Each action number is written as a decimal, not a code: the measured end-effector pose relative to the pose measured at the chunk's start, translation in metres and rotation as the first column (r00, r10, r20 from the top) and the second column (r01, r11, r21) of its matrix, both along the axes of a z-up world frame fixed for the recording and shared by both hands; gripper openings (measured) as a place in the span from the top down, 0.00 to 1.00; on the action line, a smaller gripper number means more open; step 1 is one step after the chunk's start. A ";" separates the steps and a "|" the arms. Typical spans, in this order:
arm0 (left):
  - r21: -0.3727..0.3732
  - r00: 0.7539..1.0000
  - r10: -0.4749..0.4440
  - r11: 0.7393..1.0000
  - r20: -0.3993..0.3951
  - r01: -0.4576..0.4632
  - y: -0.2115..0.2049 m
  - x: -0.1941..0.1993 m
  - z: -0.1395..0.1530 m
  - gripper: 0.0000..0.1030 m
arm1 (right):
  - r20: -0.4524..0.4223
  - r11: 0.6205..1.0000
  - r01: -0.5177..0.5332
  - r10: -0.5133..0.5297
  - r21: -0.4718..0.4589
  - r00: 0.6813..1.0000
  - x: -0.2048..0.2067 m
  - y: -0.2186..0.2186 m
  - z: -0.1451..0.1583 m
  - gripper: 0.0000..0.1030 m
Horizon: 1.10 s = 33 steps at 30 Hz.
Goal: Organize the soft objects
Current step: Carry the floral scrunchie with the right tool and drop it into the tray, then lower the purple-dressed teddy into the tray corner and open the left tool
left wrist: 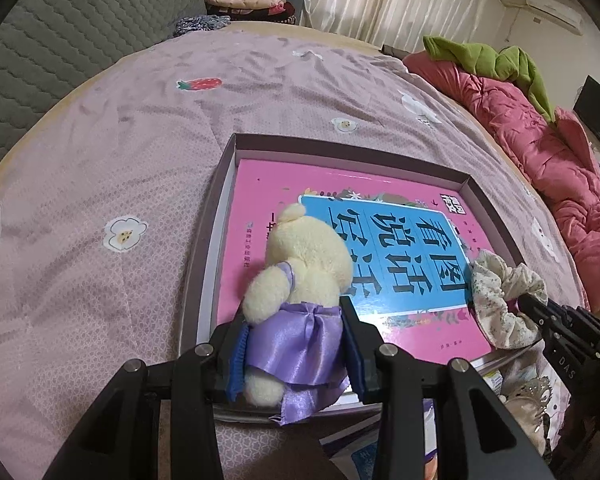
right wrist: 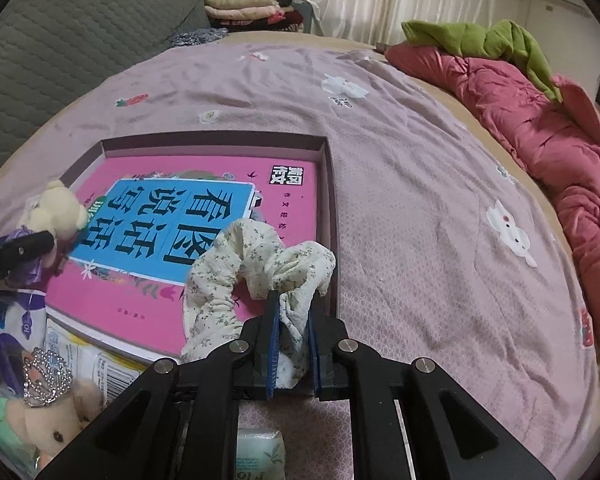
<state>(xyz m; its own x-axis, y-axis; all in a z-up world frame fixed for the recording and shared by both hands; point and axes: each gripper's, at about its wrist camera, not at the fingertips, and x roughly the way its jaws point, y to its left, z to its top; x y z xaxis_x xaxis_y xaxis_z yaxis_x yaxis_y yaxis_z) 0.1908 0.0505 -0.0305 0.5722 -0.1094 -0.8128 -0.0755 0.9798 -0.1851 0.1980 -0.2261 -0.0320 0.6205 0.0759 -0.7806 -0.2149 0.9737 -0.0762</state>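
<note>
Over the bed (left wrist: 148, 128) with its pale purple cover, both claws carry something soft. The left claw (left wrist: 296, 344) is clamped on a cream plush bear (left wrist: 308, 256) in a purple satin dress, gripping it at the skirt — the bear hangs above the left side of a shallow box (left wrist: 340, 148) that holds a pink book (left wrist: 260, 184) with a blue title panel. The right claw (right wrist: 294, 320) is pinched nearly closed on a floral fabric scrunchie (right wrist: 220, 276), which droops over the book's right near corner. A pink quilt (right wrist: 540, 120) lies bunched along the bed's far right.
</note>
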 end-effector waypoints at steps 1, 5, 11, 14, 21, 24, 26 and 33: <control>0.001 1.000 0.000 1.000 0.000 0.000 0.000 0.000 0.000 0.61 | -0.002 1.000 0.000 0.000 0.004 1.000 0.000 0.000 0.000 0.87; -0.005 1.000 -0.001 1.000 -0.015 0.001 0.000 0.000 -0.003 0.61 | -0.016 0.999 0.000 0.001 0.036 1.000 -0.001 -0.003 0.003 0.80; -0.006 1.000 -0.007 1.000 -0.020 0.007 -0.001 0.002 -0.004 0.61 | -0.032 0.997 0.011 -0.009 0.072 0.999 -0.002 -0.007 0.006 0.76; -0.013 1.000 -0.009 1.000 -0.027 0.009 -0.002 0.004 -0.006 0.60 | -0.036 0.995 0.016 -0.013 0.095 0.999 -0.002 -0.009 0.008 0.74; -0.022 0.999 0.006 1.000 -0.040 -0.007 0.001 0.008 -0.010 0.58 | -0.023 0.992 0.015 -0.012 0.126 1.000 -0.003 -0.013 0.015 0.71; -0.041 0.999 0.017 0.999 -0.044 -0.018 0.006 0.009 -0.010 0.58 | -0.023 0.991 0.012 -0.009 0.131 1.000 -0.003 -0.013 0.016 0.70; -0.040 0.999 0.021 0.999 -0.046 -0.023 0.007 0.009 -0.010 0.58 | -0.020 0.992 0.011 -0.008 0.129 1.000 -0.004 -0.013 0.016 0.69; -0.049 0.999 0.020 0.999 -0.046 -0.022 0.011 0.009 -0.008 0.58 | 0.016 0.994 0.027 -0.029 0.106 0.999 -0.004 -0.013 0.021 0.44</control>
